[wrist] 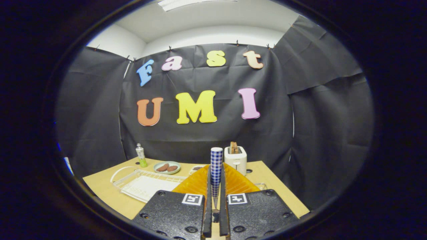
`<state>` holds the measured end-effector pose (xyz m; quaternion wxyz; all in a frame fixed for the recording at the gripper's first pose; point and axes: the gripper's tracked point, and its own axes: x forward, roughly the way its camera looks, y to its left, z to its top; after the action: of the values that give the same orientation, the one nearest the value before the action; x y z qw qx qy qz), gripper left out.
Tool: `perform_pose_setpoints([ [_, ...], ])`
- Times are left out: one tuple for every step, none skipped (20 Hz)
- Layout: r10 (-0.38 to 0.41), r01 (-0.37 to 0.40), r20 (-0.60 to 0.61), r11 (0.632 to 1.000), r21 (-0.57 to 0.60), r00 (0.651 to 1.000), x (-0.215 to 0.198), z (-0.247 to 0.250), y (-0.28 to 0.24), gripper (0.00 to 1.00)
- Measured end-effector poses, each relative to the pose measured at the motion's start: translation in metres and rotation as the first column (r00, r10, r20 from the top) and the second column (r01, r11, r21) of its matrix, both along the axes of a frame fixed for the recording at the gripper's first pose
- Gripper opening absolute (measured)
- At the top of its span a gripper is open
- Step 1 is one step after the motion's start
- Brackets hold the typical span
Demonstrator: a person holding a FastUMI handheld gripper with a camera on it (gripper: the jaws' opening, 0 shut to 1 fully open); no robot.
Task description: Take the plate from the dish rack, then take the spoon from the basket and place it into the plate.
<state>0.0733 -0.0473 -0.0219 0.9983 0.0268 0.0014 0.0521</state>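
One green-capped bottle is standing at the far left corner of the desk, and just right of it one small plate is sitting with two brown pieces on it. Nearer, one white wire dish rack is lying on the desk to the left of the fingers, partly hidden behind the tongs' left finger. One small dish is peeking out beyond that orange finger, its contents too small to tell. The tongs are pinching one spoon between both fingers, pressed close on its handle; the blue-and-white checked handle is pointing upward, while the metal end is hanging down in the narrow gap between the two black pads. One white toaster with toast in its slot is standing just beyond the right finger, near the desk's far edge
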Motion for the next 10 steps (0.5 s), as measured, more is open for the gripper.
perform_pose_setpoints([
  [0.009,-0.009,-0.010,1.000,0.008,1.000,-0.007,-0.009,0.009,0.14],
  [0.018,-0.018,-0.012,1.000,0.011,1.000,-0.013,-0.016,0.016,0.14],
  [0.027,-0.026,-0.014,0.999,0.019,1.000,-0.018,-0.022,0.025,0.14],
  [0.031,-0.030,-0.024,0.999,0.025,0.999,-0.022,-0.030,0.031,0.14],
  [0.032,-0.031,-0.031,0.999,0.036,0.999,-0.025,-0.038,0.038,0.14],
  [0.036,-0.035,-0.036,0.998,0.049,0.999,-0.027,-0.044,0.046,0.14],
  [0.040,-0.037,-0.047,0.998,0.058,0.998,-0.027,-0.052,0.054,0.14],
  [0.046,-0.043,-0.056,0.997,0.060,0.997,-0.028,-0.060,0.062,0.14],
  [0.050,-0.046,-0.062,0.997,0.063,0.997,-0.028,-0.068,0.070,0.14],
  [0.046,-0.041,-0.067,0.997,0.069,0.997,-0.028,-0.075,0.075,0.14],
])
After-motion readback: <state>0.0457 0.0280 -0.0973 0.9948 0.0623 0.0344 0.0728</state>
